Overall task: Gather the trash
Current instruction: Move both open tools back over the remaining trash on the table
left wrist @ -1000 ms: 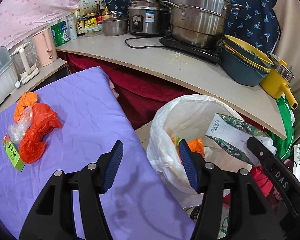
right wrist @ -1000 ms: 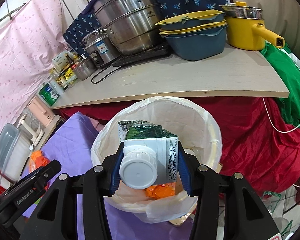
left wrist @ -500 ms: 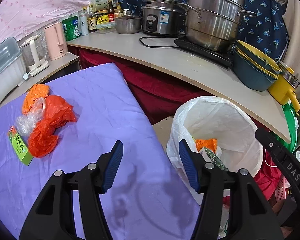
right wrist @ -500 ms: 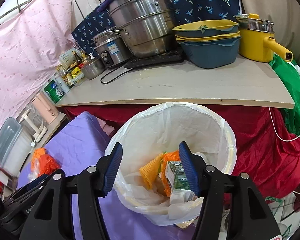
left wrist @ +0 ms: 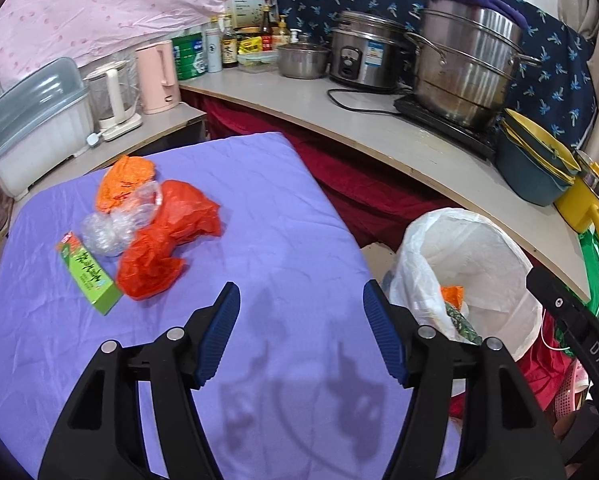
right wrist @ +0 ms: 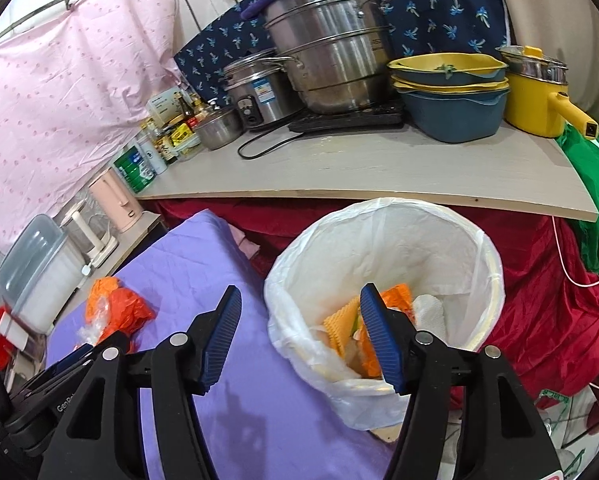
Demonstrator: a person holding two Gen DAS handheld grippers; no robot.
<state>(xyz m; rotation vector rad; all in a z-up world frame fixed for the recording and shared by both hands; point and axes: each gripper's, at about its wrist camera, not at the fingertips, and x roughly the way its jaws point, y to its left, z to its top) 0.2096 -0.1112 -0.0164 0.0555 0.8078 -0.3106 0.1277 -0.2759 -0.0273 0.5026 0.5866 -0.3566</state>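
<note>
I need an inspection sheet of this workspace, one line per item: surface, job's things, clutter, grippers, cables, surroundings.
Surface: purple cloth over the table, wrinkled, with gripper shadows.
Job's things: on the cloth, an orange bag, a red bag, clear crumpled plastic and a green box, clustered together; white-lined trash bin beside the table, already holding orange wrappers and a carton.
Clutter: nothing seen on the cloth besides the trash.
Grippers: left gripper open, empty, over the cloth; right gripper open, empty, at the bin's near rim.
Cables: black cord on the counter; white wire over red fabric.
Surroundings: counter with steamer pot, rice cooker, kettles, bottles.
</note>
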